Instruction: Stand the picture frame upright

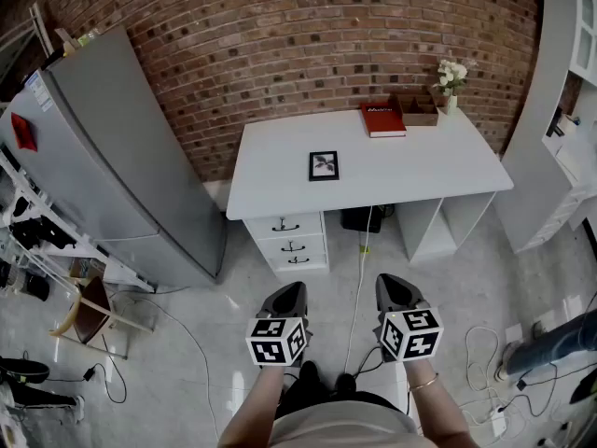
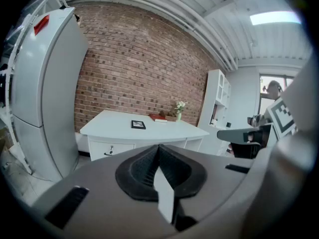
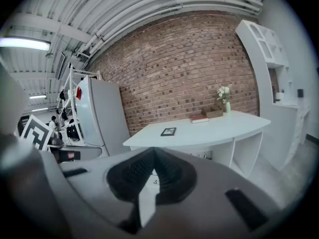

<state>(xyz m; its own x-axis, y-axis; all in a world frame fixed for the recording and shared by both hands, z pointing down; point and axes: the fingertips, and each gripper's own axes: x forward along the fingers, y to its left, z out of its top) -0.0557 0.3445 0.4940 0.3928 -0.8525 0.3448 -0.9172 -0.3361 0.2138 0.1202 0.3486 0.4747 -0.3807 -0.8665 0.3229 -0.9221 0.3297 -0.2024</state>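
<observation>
On the white bench (image 1: 448, 171) against the brick wall, the picture frame (image 1: 324, 165) lies flat and face up near the middle. A red book (image 1: 382, 119) and a small vase of flowers (image 1: 450, 87) sit toward the far right corner. Well short of the bench, over the floor, left claw (image 1: 287, 292) and right claw (image 1: 392, 283) hover side by side, both closed on nothing.

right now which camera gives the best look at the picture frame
The head view. It looks down on the picture frame lying flat on the white desk, so its black border and pale middle show. Both gripper views catch it far off at a low angle, small and foreshortened.
</observation>
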